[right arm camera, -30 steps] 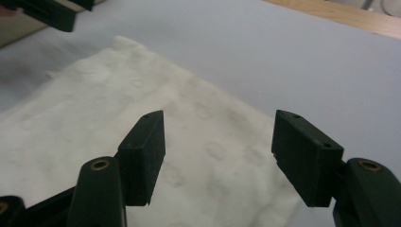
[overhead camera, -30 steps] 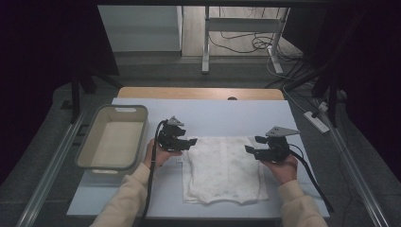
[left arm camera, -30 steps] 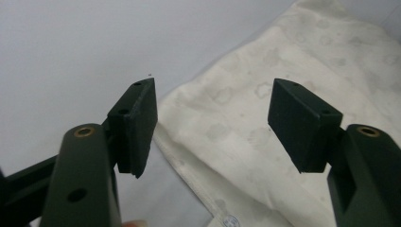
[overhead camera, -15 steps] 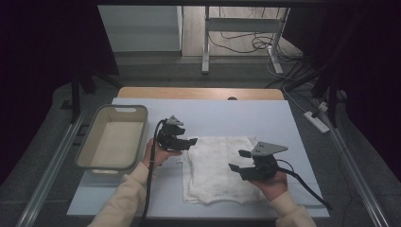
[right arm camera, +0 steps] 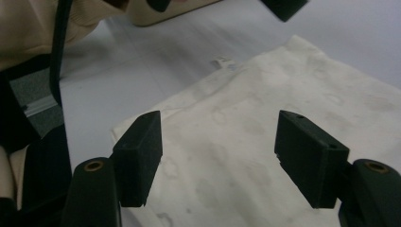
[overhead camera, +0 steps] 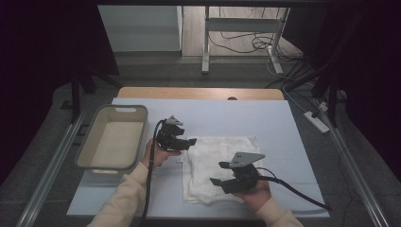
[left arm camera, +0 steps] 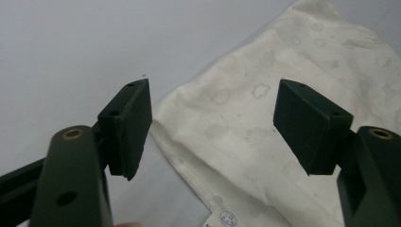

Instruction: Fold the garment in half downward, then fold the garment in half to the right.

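1. High view: my left gripper (overhead camera: pixel 188 142) hovers at the cloth's (overhead camera: pixel 215 163) far left corner with its jaws apart and nothing between them. My right gripper (overhead camera: pixel 219 173) hangs over the near right part of the cloth, jaws wide and empty. The cloth lies flat on the counter (overhead camera: pixel 279 127), near its front edge. A bin (overhead camera: pixel 85 151) stands on the counter left of my left hand (overhead camera: pixel 158 155), well apart from the cloth. A cable (overhead camera: pixel 293 191) trails from the right gripper across the counter towards the right.

2. Left gripper view: my left gripper (left arm camera: pixel 213 123) stands well open. Its jaws have just been opening and hold nothing. The cloth's (left arm camera: pixel 283 94) hemmed edge and corner lie beneath the gap, with a small label (left arm camera: pixel 222 218) at the bottom of the hem. Bare counter (left arm camera: pixel 71 47) shows past the left jaw.

3. Right gripper view: my right gripper (right arm camera: pixel 217 142) is wide open and grips nothing. The cloth (right arm camera: pixel 283 94) spreads under both jaws, its corner just beyond the left one. My sleeve (right arm camera: pixel 28 23) and the bin (right arm camera: pixel 161 14) sit at the top left.
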A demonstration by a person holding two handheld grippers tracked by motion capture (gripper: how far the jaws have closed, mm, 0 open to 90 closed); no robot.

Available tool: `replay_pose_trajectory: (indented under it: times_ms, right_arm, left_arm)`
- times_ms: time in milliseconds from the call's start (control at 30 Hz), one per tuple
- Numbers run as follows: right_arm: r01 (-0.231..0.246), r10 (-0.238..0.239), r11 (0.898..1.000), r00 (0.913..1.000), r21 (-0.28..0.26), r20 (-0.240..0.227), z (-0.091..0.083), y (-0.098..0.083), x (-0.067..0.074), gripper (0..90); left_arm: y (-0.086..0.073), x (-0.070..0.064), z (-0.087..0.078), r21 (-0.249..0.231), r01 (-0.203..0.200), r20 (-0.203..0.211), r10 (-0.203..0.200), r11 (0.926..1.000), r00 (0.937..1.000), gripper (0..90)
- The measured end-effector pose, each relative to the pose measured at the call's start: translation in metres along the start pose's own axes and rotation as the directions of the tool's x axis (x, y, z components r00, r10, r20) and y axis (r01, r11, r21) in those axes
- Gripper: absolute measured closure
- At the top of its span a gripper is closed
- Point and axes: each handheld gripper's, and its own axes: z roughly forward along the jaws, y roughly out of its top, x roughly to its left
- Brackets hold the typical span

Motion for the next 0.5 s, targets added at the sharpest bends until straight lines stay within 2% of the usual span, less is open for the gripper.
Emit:
replay_pose_trajectory:
  times_ms: [167, 367, 500]
  right_arm:
    - [0.013, -0.013, 0.999, 0.9997, 0.045, -0.020, 0.015, 0.000, 0.010, 32.7]
    - [0.016, -0.014, 0.997, 0.9996, 0.073, -0.026, 0.027, 0.001, 0.016, 32.7]
    - [0.024, -0.021, 0.996, 0.9993, 0.089, -0.032, 0.035, 0.002, 0.020, 32.7]
  left_arm:
    - [0.000, -0.001, 0.000, -0.001, -0.005, -0.001, 0.005, 1.0000, 1.0000, 28.7]
    - [0.000, 0.000, 0.006, 0.017, -0.008, 0.001, 0.008, 0.9998, 1.0000, 28.0]
    - [0.001, -0.001, 0.004, 0.013, -0.014, -0.002, 0.014, 0.9998, 0.9999, 27.6]
